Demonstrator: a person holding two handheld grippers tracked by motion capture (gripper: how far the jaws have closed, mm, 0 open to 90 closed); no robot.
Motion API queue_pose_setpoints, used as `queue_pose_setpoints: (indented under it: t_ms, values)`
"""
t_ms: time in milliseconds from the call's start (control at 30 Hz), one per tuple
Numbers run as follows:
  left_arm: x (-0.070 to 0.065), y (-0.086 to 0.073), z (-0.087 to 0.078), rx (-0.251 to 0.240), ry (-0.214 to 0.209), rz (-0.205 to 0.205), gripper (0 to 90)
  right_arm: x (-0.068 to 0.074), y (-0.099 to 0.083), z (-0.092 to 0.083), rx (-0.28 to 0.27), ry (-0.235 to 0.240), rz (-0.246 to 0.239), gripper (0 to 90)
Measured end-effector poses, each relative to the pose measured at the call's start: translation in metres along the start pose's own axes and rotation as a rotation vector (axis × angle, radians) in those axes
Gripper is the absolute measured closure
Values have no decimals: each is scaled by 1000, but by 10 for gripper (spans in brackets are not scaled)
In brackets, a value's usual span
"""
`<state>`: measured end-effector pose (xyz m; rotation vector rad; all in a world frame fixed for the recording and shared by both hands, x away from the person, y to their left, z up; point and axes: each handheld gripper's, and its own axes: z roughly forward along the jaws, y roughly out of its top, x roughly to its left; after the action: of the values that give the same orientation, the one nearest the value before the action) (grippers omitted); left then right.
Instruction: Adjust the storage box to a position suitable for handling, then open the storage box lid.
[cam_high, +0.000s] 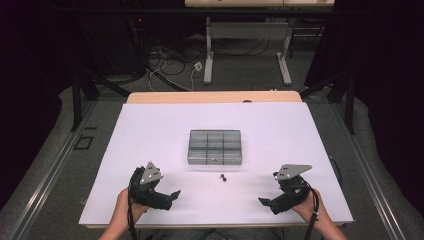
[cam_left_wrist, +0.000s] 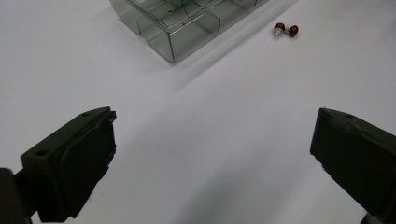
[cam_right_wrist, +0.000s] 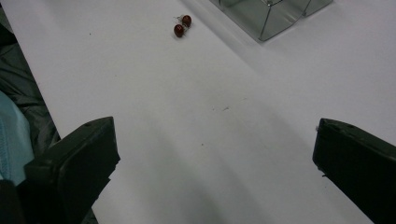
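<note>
Two small dark-red beads (cam_left_wrist: 286, 30), round and glossy, lie touching each other on the white surface (cam_high: 150, 140), joined by a short pale silvery bit between them; in the right gripper view the same pair (cam_right_wrist: 182, 25) shows a thin wire stub, though the pieces are too small to tell more. They rest just in front of the clear organizer box (cam_high: 215, 147), on its near side and a little to the right of its middle. The box is a single shallow rectangular tray of transparent, smooth, hard plastic, split by thin walls into what looks like nine compartments, three by three. The surface itself is matte, flat and white, laid over a pale wooden top that shows along the edge beyond the box. Nearer the person than the box, the left tongs (cam_high: 170, 198) sit to its left and the right tongs (cam_high: 266, 201) to its right, both well apart from the beads. Each pair is black, blocky and dull in finish, topped by a grey three-cornered plate, and both are spread wide, pinching nothing.
</note>
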<state>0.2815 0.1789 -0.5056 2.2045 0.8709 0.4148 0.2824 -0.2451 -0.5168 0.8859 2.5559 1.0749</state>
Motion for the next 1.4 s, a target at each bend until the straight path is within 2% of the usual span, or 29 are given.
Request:
queue_pose_setpoints:
  t_ms: [133,200,333,500,533,767,867,967,1033,1167,1267,1400]
  values:
    - [1,1,3,3,-5,1,0,0,-1,2,13,15,11,0]
    - [2,1,3,8,-5,7,0,0,-1,3,-2,21,29,0]
    - [3,0,3,-2,-4,0,1,3,2,5,8,29,24,0]
    - [6,0,1,10,9,5,1,4,3,8,18,46,15,0]
    - [6,-1,2,-3,7,-4,1,4,3,8,19,45,18,0]
    - [5,-2,0,8,7,-4,1,5,7,10,7,48,28,0]
    - [5,-3,0,-6,19,-8,4,6,11,14,8,51,38,0]
    - [6,-3,-1,5,13,-4,5,9,16,18,8,44,45,0]
    - [6,-5,-1,-10,18,-12,5,10,21,20,9,49,27,0]
    - [7,-5,-1,-10,20,-14,5,15,29,26,18,39,34,0]
    - [8,-5,-1,6,7,-12,2,16,36,33,16,36,17,0]
    - [9,-6,1,-6,17,-20,0,16,46,42,17,39,8,0]
